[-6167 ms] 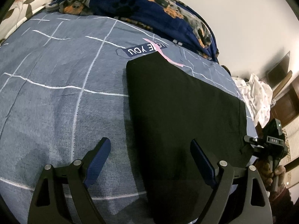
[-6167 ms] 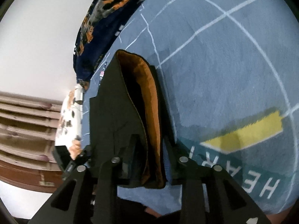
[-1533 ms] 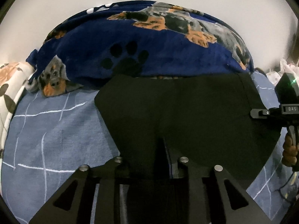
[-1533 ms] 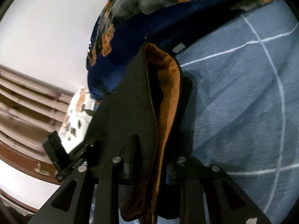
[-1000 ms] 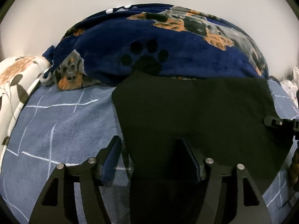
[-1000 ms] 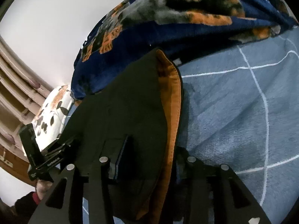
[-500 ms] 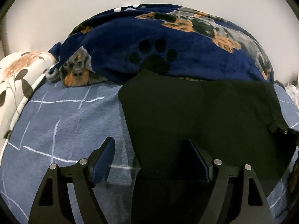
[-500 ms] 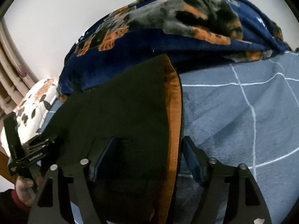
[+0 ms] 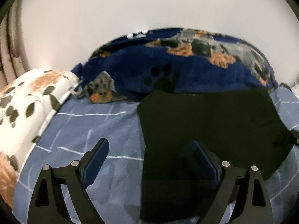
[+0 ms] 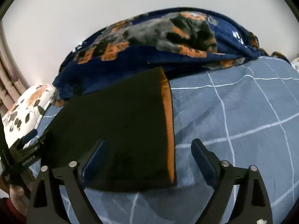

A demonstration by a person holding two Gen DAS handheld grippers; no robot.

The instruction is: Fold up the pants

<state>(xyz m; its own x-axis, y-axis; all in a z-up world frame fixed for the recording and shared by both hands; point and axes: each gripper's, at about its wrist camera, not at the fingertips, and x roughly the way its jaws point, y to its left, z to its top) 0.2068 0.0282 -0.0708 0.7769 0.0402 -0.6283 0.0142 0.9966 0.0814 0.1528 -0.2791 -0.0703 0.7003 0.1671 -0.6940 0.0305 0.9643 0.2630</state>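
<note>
The black pants (image 9: 209,123) lie folded flat on the blue checked bedsheet (image 9: 104,130), their far edge against the dog-print blanket. In the right wrist view the pants (image 10: 115,130) show an orange lining (image 10: 168,123) along their right edge. My left gripper (image 9: 151,151) is open, its left finger over the sheet and its right finger over the pants' near left corner. My right gripper (image 10: 147,151) is open and empty, straddling the pants' near right corner. The left gripper also shows in the right wrist view (image 10: 24,156) at the pants' left edge.
A navy dog-print blanket (image 9: 186,65) is piled along the far side against a white wall. A white floral pillow (image 9: 28,102) lies at the left. The blue checked sheet (image 10: 243,115) stretches to the right of the pants.
Both grippers have opened, let go of the pants and drawn back. The pants now lie folded on the sheet near the blanket.
</note>
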